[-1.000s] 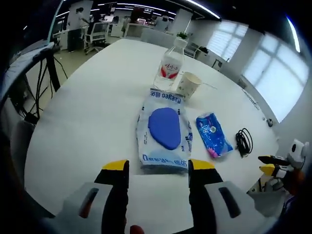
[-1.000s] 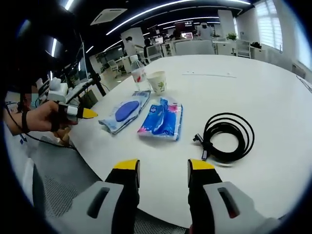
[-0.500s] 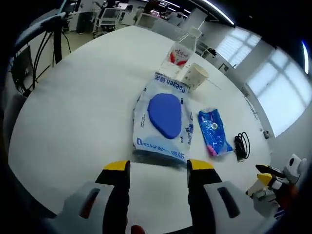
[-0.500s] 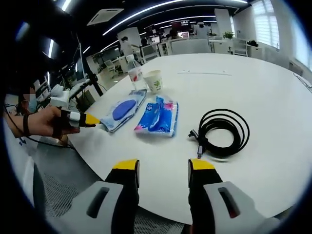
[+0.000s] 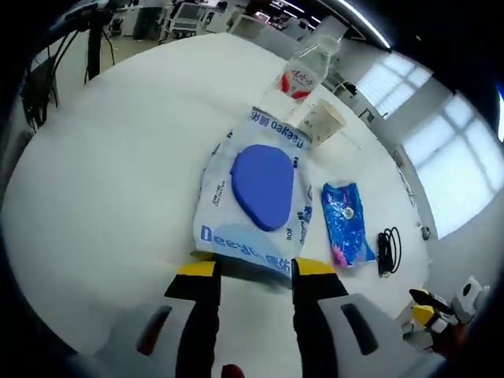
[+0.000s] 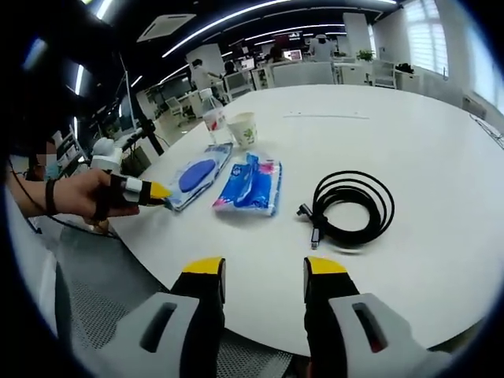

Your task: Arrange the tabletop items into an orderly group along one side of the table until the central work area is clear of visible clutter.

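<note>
A white wet-wipes pack with a blue lid point(image 5: 260, 197) lies on the round white table point(image 5: 94, 197). Its near edge reaches between the yellow tips of my left gripper point(image 5: 253, 272), which is open. Beyond it stand a water bottle point(image 5: 303, 75) and a paper cup point(image 5: 321, 122). To the right are a blue tissue pack point(image 5: 346, 224) and a coiled black cable point(image 5: 388, 250). My right gripper point(image 6: 264, 272) hangs open off the table's edge, holding nothing. Ahead of it lie the cable point(image 6: 350, 209), the tissue pack point(image 6: 250, 185) and the wipes pack point(image 6: 197, 175), with the left gripper point(image 6: 146, 191) at the wipes pack's end.
A hand point(image 6: 79, 201) holds the left gripper at the table's left edge. The cup point(image 6: 245, 128) and bottle point(image 6: 211, 116) stand behind the packs. Wide bare tabletop point(image 6: 409, 134) stretches to the right and far side. Office desks and chairs point(image 6: 315, 71) fill the background.
My left gripper has moved forward to the wipes pack, whose near edge now sits between the jaw tips. The right gripper has drifted only slightly; the items have stayed put.
</note>
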A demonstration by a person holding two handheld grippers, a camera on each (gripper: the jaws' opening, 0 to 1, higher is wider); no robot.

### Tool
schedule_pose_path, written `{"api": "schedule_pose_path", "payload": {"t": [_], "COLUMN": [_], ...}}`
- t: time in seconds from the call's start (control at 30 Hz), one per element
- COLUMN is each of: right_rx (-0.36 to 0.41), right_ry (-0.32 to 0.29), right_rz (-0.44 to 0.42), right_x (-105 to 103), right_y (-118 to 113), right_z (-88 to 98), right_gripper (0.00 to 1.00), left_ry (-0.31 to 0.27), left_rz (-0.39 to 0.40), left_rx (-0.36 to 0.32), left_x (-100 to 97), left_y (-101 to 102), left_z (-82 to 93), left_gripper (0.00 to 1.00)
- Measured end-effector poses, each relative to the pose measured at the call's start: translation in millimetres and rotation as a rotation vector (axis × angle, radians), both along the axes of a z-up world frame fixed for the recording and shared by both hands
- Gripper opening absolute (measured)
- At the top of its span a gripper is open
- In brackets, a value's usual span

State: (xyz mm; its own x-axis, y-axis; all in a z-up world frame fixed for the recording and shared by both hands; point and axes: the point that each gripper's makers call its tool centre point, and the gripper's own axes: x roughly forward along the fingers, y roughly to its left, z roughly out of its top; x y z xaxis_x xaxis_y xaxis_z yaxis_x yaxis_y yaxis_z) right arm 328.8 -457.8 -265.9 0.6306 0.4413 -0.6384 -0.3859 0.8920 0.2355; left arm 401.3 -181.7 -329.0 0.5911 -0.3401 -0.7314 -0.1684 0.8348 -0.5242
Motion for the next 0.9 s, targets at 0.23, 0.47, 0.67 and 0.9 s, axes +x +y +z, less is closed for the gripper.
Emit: {"api": "schedule_pose_path", "payload": {"t": [0.23, 0.47, 0.67, 0.9], "right_rx": [0.002, 0.008, 0.009, 0.016], "right_ry": [-0.006, -0.009, -0.004, -0.004], "right_rz": [-0.012, -0.024, -0.013, 0.007], "right_x": [0, 0, -1, -1], "right_y": [-3, -5, -1, 9], "right_z": [1.5, 3.4, 2.0, 1.0], "right_gripper": [0.38, 0.37, 0.37, 0.36], "left_ry": [0.035, 0.030, 0.042, 0.033], "left_rz": [0.042, 0.052, 0.033, -0.020], "left_rx": [0.016, 0.028, 0.027, 0.039], "left_x": [5.9, -5.8, -16.4, -28.7], "left_y": [3, 5, 14, 19], "left_z": [-0.7, 7.2, 7.3, 9.4], "left_gripper": [0.13, 0.00, 0.00, 0.00]}}
